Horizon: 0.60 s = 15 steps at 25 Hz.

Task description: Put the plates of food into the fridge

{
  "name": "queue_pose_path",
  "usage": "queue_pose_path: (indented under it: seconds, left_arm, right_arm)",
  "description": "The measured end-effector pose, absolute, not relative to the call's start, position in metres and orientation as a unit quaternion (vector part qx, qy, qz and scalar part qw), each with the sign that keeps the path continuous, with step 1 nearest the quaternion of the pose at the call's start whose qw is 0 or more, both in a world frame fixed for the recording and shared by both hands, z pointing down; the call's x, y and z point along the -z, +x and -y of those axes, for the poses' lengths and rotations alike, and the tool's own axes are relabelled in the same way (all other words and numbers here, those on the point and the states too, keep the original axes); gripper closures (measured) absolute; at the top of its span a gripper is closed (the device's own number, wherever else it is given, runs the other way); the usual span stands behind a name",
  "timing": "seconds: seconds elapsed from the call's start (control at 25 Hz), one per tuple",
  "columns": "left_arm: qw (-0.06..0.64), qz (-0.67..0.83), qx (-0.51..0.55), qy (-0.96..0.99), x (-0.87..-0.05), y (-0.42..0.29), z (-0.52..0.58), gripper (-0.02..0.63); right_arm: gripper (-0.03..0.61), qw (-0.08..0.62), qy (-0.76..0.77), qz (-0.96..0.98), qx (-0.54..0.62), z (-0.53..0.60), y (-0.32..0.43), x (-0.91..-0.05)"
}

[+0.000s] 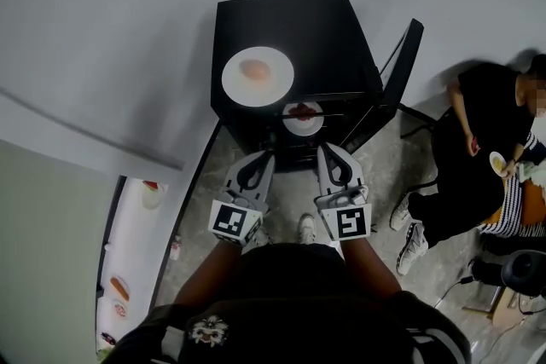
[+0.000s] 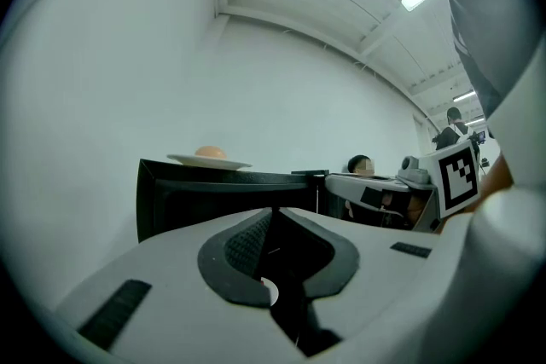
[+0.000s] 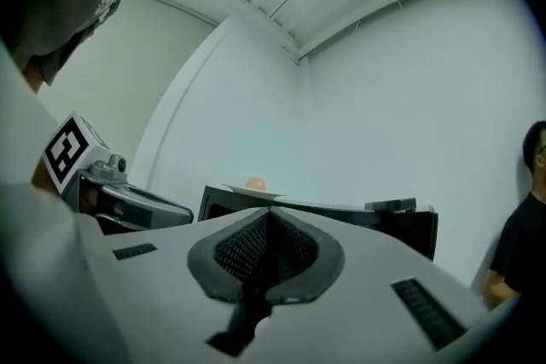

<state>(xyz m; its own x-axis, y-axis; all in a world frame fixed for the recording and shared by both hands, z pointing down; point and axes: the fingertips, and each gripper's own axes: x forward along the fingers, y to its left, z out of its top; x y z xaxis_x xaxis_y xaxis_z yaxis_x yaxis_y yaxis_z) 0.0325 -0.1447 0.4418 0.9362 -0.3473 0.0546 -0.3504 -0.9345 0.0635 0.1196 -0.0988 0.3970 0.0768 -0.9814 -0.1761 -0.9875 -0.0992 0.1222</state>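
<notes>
At the far left a long white tabletop [image 1: 136, 268] carries a few small food items, too small to make out; some may still be waiting their turn. Next comes the black fridge [image 1: 333, 30], low on the speckled floor [image 1: 375, 175] against a plain pale wall [image 1: 119, 30]. A white plate [image 1: 235, 89] with a pale orange lump [image 1: 256, 71] sits on the fridge's top, not inside, so that one looks left to do. Just right of it, on a wire shelf inside, a second plate [image 1: 314, 128] with red food [image 1: 300, 110] is already in.

The left gripper [image 1: 264, 156] hovers before the opening, its fingers closed together on nothing. The right gripper [image 1: 325, 149] beside it is the same, pressed together and empty. The door [image 1: 401, 64] stands swung open to the right. Farther right a person in black [image 1: 486, 124] sits holding a small dish.

I'd call it roughly midway: one plate stored, one on top, door unclosed.
</notes>
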Motion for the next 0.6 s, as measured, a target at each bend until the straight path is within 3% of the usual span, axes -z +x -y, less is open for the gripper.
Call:
queue_pose_path:
  seconds: [0.28,0.6]
  left_arm:
    - [0.021,0.187,0.010,0.982,-0.415,0.034,0.149,0.574]
    - [0.009,0.206,0.015,0.978,-0.406,0.031,0.157,0.584]
  right_arm:
    - [0.555,-0.019,-0.726,-0.670,-0.153,0.102,0.107,-0.380]
    - [0.555,-0.005,-0.719,-0.679,-0.148,0.108,0.102,-0.373]
